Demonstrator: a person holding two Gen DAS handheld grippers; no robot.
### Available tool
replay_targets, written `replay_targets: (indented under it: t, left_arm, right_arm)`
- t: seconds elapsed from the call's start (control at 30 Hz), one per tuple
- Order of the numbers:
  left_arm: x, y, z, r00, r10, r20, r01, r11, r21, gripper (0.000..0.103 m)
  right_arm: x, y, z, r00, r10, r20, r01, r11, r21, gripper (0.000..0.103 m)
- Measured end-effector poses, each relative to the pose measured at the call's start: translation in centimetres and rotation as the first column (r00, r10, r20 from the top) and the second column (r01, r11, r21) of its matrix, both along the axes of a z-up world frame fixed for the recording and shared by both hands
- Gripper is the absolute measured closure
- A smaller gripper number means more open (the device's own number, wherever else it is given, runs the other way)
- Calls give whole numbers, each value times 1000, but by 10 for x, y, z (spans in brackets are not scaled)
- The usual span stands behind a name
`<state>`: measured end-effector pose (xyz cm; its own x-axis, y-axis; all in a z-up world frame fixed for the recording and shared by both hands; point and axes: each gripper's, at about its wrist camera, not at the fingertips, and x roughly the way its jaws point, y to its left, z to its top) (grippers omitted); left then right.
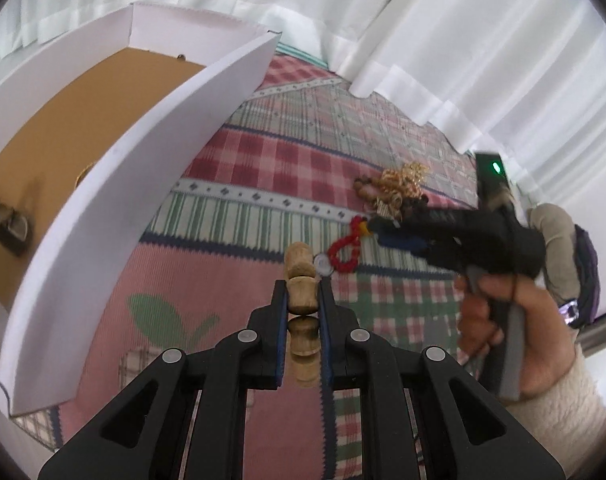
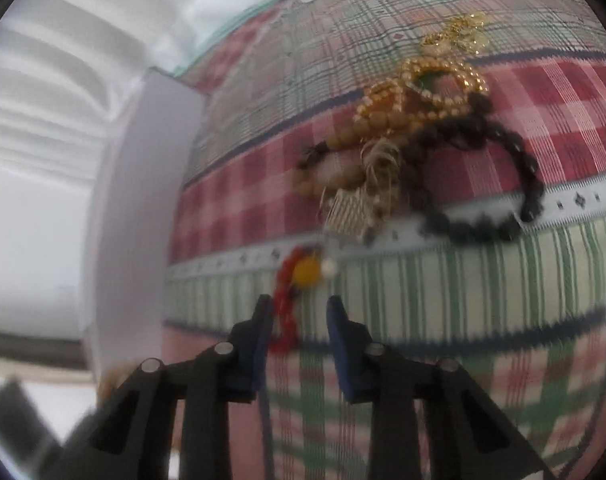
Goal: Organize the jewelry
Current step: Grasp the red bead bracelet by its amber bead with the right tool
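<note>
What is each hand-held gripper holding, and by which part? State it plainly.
The left hand-held gripper clamps a chunky tan wooden-bead bracelet by one bead. The right hand-held gripper is open, holding nothing, around the red beaded bracelet.

A patchwork cloth of red check, green stripe and pink panels covers the tabletop, with a green leaf shape sewn on the near pink panel. White pleated curtains hang along the far side and the right. At the far right, beside the curtains, lies a beige and purple bundle, too blurred to identify.
</note>
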<state>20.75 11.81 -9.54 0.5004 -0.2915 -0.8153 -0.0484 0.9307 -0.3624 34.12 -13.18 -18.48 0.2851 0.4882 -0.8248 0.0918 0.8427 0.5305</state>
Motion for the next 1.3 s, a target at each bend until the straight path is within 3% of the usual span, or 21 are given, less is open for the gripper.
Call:
replay_targets:
  t: [0.23, 0.47, 0.73, 1.0, 1.17, 1.3]
  left_arm:
    - [-7, 1, -8, 1000, 0, -13, -1, 1000, -11, 90]
    - [-11, -3, -11, 1000, -6, -17, 5, 1000, -12, 90]
    - [-11, -8, -14, 1000, -11, -22, 10, 1000, -12, 90]
    - [-11, -9, -18, 999, -9, -33, 8, 1000, -5, 90]
    - [-14, -4, -17, 1000, -1, -28, 1, 1000, -6, 90]
    - [-12, -5, -19, 1000, -2, -30, 1, 1000, -13, 90]
  right_arm:
    - [21, 32, 0, 999, -7, 41, 13, 988, -154, 75]
    - [20, 60, 4, 991, 111, 74, -77, 927, -366, 78]
    - [7, 31, 1, 997, 55, 61, -40, 973, -228, 76]
    - [2, 57, 3, 991, 119, 59, -90, 931, -354, 74]
    - [-3, 34, 13, 994, 42, 96, -20, 975, -222, 74]
    - [-4, 14, 14, 995, 32, 90, -11, 975, -223, 74]
